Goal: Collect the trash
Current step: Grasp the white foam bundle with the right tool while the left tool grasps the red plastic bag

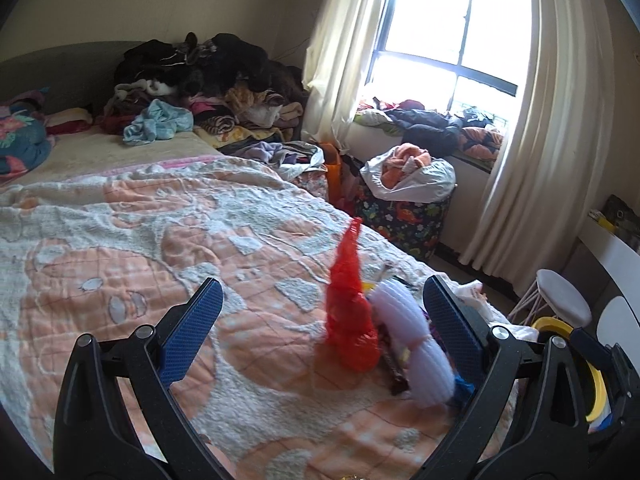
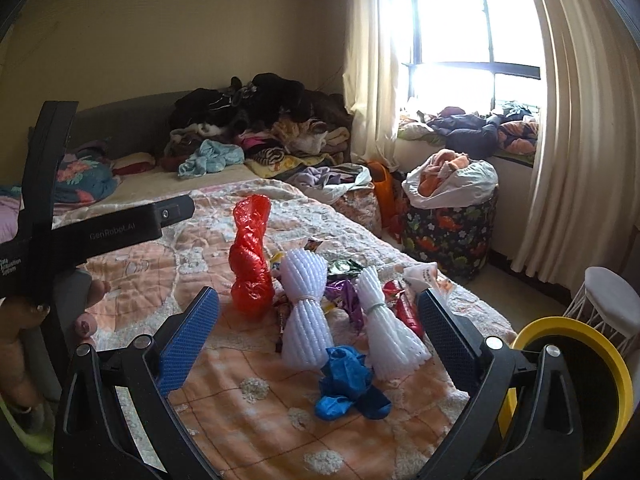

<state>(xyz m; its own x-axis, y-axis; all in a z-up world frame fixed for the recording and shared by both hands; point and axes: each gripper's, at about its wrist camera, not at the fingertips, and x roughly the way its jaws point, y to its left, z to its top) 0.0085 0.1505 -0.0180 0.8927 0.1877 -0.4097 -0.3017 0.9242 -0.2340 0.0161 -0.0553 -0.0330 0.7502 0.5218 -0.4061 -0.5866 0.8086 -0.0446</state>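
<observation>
Both tools spread wide, nothing held. Left tool [image 1: 322, 308] and right tool [image 2: 318, 316] hover over the foot end of the bed [image 2: 248, 412], trash heap directly ahead of the fingers.

Trash, as seen from the right tool: blue plastic bag [image 2: 348, 380] nearest, lying between the fingers and slightly right of centre. Just beyond it, two white foam net bundles, one central [image 2: 305, 316], one to the right [image 2: 386, 320], each cinched at the waist. Red plastic bag [image 2: 250, 264] stands twisted upright, ahead-left. Foil wrappers [image 2: 344, 292] scattered between and behind the bundles. Yellow-rimmed bin [image 2: 568, 364] sits off the right finger, beside the bed.

From the left tool: red bag [image 1: 350, 320] ahead, a white bundle [image 1: 412, 344] touching its right side; both blurred.

Risks, judged:
- Crumpled film is slippery and springy; a shallow pinch may catch only a fold and drop it before the bin.
- Closing on the blue bag could snag the fluffy blanket [image 1: 160, 240].
- The tall red bag may topple if brushed.
- The two tools converge on one heap; collision is possible.
</observation>
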